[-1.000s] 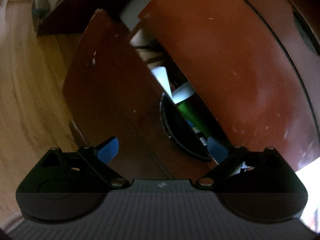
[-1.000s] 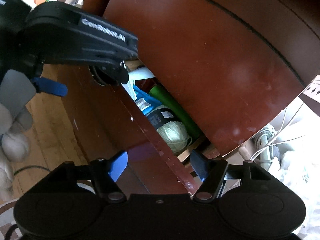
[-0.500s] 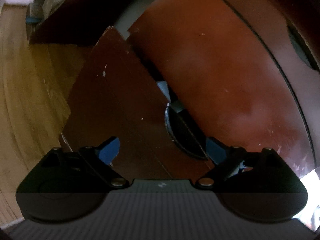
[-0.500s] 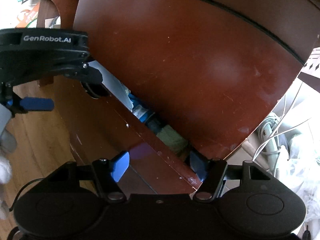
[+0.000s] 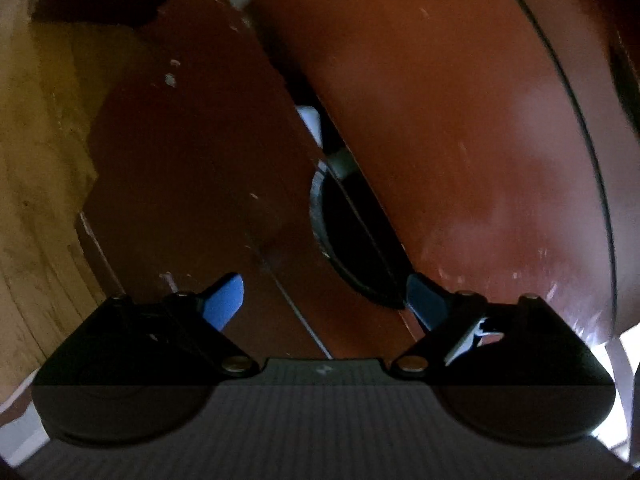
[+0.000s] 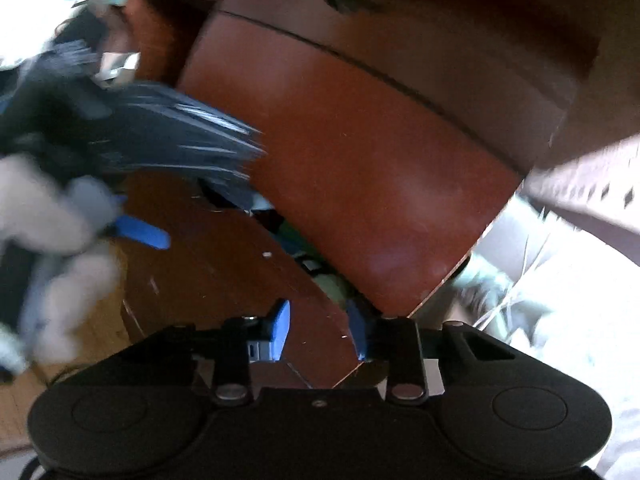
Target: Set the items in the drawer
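Observation:
The dark red-brown drawer front [image 5: 208, 168] stands a narrow gap out from the cabinet face [image 5: 460, 128]. A round black handle cut-out [image 5: 352, 240] sits at its top edge. My left gripper [image 5: 324, 300] is open and empty, its jaws either side of the drawer's top edge by the handle. In the right wrist view the drawer front [image 6: 224, 272] shows a thin slit with items [image 6: 316, 268] inside, blurred. My right gripper [image 6: 320, 326] is partly open, its jaws astride the drawer's top edge at the right corner. The left gripper [image 6: 132, 184] appears there blurred.
Wooden floor [image 5: 36, 160] lies to the left of the drawer. White cables and a pale heap [image 6: 540, 280] sit to the right of the cabinet. Another cabinet panel [image 6: 440, 40] stands above the drawer opening.
The drawer has slid inward and the gap over its contents has narrowed to a slit. Both grippers moved with it. The right gripper's jaws have come closer together.

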`<state>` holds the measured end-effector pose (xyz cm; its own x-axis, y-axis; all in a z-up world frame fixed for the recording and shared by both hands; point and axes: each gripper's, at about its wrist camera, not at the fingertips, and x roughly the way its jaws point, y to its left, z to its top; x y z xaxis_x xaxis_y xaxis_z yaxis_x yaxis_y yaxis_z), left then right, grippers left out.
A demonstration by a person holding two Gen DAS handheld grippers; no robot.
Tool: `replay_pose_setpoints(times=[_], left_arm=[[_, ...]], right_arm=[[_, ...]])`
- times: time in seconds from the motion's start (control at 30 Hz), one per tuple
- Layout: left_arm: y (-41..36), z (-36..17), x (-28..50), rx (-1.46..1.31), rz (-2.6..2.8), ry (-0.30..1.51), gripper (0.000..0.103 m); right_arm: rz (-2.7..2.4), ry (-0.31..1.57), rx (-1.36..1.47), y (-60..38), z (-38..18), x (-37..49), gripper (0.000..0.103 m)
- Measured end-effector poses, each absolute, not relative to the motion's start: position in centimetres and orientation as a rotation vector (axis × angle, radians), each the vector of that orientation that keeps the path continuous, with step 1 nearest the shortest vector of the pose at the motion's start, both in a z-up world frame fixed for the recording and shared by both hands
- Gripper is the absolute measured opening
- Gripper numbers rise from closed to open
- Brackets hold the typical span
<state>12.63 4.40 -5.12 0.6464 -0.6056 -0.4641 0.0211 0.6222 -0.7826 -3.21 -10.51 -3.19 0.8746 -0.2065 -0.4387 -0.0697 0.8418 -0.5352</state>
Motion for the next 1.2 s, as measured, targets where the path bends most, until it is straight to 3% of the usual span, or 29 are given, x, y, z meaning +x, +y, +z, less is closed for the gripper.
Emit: replay_pose_setpoints(times=[0.27, 0.5, 0.8, 1.03, 1.2], left_arm=[[3.3, -5.7, 13.0, -0.837, -0.447, 0.787, 0.090], [4.3, -5.9, 12.9, -0.982, -0.469, 0.813, 0.069], [2.0, -4.4, 12.9, -0.831, -0.474, 0.733, 0.068], [0.0, -4.1, 13.3, -0.782, -0.471, 0.689, 0.073], [-1.0, -4.5, 13.3, -0.696, -0.428, 0.734, 0.070]], right_arm=[[-0.001, 0.576, -0.564, -10.7, -6.0, -2.0, 0.035], [0.029, 0.554, -0.536, -10.7, -6.7, -1.8, 0.035], [0.035, 0.560, -0.304, -13.0, -5.3, -2.7, 0.035], [0.002, 0.571, -0.261, -12.8, -3.7, -1.1, 0.035], [-0.004, 0.577, -0.225, -11.5, -3.5, -1.3, 0.016]])
